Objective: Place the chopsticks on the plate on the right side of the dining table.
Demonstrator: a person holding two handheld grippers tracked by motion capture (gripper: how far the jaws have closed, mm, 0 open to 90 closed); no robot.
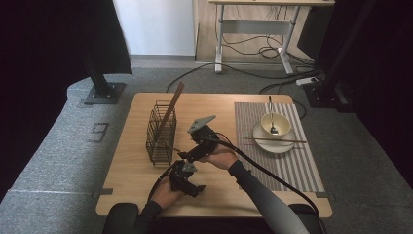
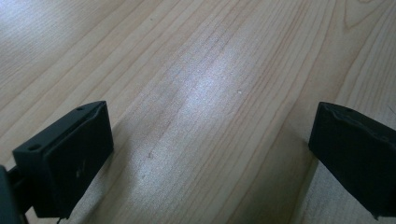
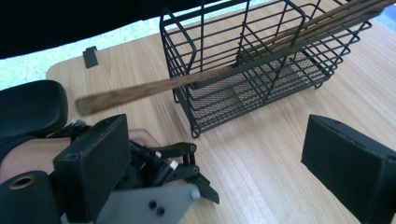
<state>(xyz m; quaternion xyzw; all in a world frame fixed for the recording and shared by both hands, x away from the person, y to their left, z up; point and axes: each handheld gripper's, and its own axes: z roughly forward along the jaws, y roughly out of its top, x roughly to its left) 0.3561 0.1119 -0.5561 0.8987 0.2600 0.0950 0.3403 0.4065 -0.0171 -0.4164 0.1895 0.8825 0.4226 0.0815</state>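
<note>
Your right gripper (image 3: 215,163) is holding its two black jaws wide apart over the wooden desk (image 3: 280,140), with nothing between them. Ahead, a black wire basket (image 3: 261,65) is standing on the desk, and brown chopsticks (image 3: 187,81) are leaning out over its near rim, their ends hanging above the desk. Your left hand (image 3: 28,156) is resting low beside the left jaw, gripping its own gripper (image 3: 173,163).

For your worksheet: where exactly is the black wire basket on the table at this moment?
In the high view the black wire basket stands on the table's left half, just left of the right gripper, with brown sticks leaning out of it.
</note>
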